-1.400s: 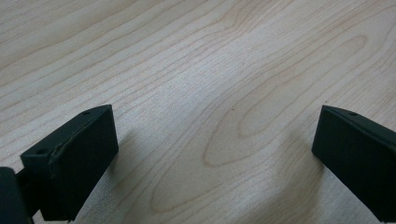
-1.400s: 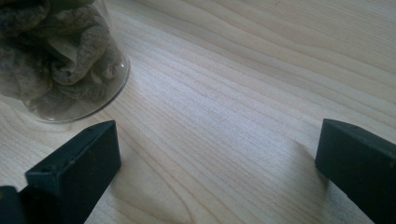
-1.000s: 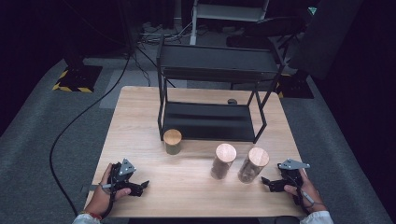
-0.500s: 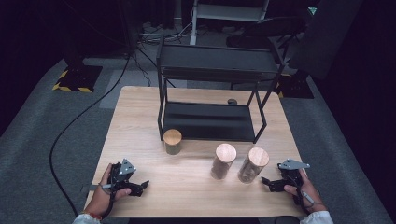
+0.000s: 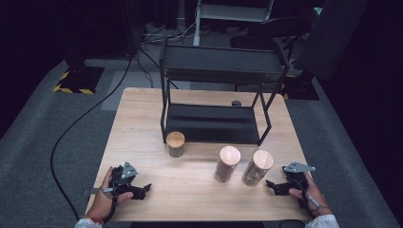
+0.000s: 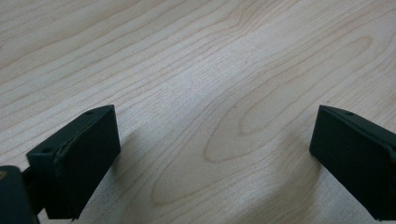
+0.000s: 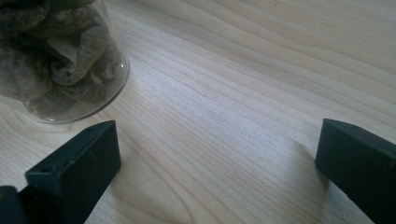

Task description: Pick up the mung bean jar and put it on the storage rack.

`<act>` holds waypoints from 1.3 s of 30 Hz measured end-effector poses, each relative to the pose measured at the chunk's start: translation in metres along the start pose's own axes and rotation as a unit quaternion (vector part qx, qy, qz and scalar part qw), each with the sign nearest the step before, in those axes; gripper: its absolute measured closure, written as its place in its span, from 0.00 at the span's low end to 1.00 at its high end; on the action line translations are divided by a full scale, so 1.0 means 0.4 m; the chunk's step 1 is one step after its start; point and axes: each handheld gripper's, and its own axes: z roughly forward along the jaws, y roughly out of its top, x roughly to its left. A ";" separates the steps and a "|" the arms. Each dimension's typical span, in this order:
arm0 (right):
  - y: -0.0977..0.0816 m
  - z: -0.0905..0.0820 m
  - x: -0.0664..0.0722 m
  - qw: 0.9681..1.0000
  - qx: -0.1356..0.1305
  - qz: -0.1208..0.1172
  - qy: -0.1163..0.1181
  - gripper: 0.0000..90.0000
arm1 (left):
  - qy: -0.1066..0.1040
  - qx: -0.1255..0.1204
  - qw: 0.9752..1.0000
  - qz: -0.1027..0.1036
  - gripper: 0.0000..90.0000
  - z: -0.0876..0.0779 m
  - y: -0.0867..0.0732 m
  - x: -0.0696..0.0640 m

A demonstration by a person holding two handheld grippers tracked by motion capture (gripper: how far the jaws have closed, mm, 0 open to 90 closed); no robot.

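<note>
Light wooden table (image 5: 142, 123) on grey carpet floor (image 5: 43, 142). Black two-tier metal shelf rack (image 5: 218, 66) stands at the table's far edge. Black cable (image 5: 71, 128) crosses the floor left; yellow-black hazard-striped base (image 5: 78, 80) beyond. Surroundings dark.

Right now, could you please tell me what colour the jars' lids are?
Light wood, tan; all three lids match, shown best in the high view.

High view overhead, facing forward-down; gripper views close — shared table (image 5: 199, 190).

Bright tabletop, dark surroundings, soft shadows
</note>
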 end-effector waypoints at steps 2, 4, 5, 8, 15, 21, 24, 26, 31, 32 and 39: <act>0.000 0.000 0.000 1.000 0.000 0.000 0.000 0.00 | 0.006 -0.006 1.000 0.000 0.02 -0.004 -0.002 -0.005; 0.000 0.000 0.000 1.000 0.000 0.000 0.000 0.00 | 0.010 -0.013 1.000 0.000 0.02 -0.010 -0.002 -0.009; 0.000 0.000 0.000 1.000 0.000 0.000 0.000 0.00 | 0.010 -0.016 1.000 -0.003 0.02 -0.012 -0.003 -0.010; 0.000 0.000 0.000 1.000 0.000 0.000 0.000 0.00 | 0.008 -0.018 1.000 0.000 0.02 -0.016 -0.002 -0.011; 0.000 0.000 0.000 1.000 0.000 0.000 0.000 0.00 | 0.009 -0.016 1.000 0.007 0.02 -0.017 0.006 -0.017; 0.000 0.000 0.000 1.000 0.000 0.000 0.000 0.00 | 0.008 -0.019 1.000 0.006 0.02 -0.017 0.010 -0.022; 0.000 0.000 0.000 1.000 0.000 0.000 0.000 0.00 | 0.006 -0.020 1.000 0.006 0.02 -0.018 0.011 -0.023; 0.000 0.000 0.000 1.000 0.000 0.000 0.000 0.00 | 0.007 -0.021 1.000 0.006 0.02 -0.019 0.013 -0.025; 0.000 0.000 0.000 1.000 0.000 0.000 0.000 0.00 | 0.002 -0.027 1.000 0.003 0.02 -0.020 0.017 -0.027; 0.000 0.000 0.000 1.000 0.000 0.000 0.000 0.00 | 0.002 -0.028 1.000 0.004 0.02 -0.019 0.017 -0.029; 0.000 0.000 0.000 1.000 0.000 0.000 0.000 0.00 | 0.007 -0.027 1.000 0.006 0.02 -0.015 0.032 -0.040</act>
